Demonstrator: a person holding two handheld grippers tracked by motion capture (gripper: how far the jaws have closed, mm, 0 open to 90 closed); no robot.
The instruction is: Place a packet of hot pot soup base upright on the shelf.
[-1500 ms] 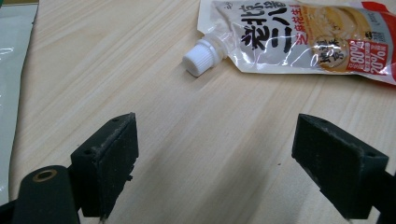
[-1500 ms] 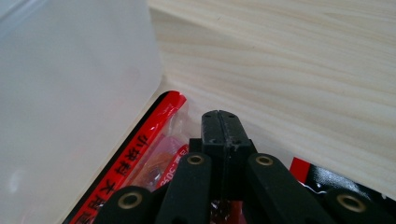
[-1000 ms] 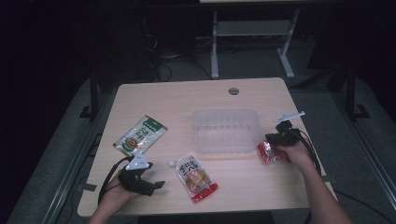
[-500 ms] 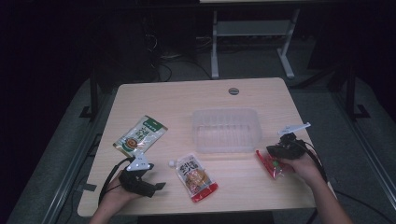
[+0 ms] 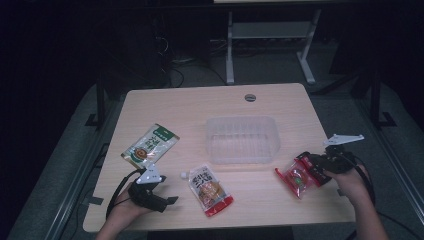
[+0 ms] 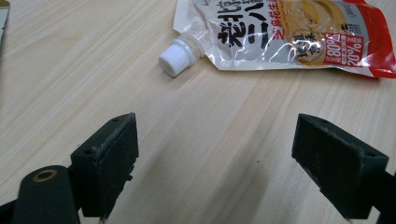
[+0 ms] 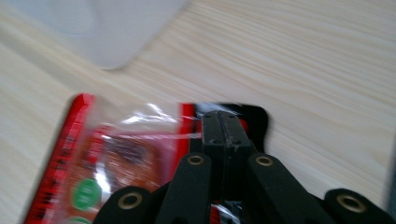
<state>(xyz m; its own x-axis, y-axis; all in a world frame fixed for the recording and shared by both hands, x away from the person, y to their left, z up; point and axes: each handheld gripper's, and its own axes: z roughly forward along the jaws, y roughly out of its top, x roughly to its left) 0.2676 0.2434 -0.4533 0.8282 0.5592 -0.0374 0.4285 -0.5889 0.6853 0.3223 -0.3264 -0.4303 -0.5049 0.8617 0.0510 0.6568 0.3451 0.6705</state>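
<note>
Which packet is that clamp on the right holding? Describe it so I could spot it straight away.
Start at the clear plastic tray in the middle of the wooden table, then look to its right and nearer the person. There the right gripper is shut on the red packet, pinching its edge. Unlike the green packet and the white-capped spouted pouch, it is small, red and see-through.

Dim lab — bare desk (image 5: 200,105), cables (image 5: 180,70)
</note>
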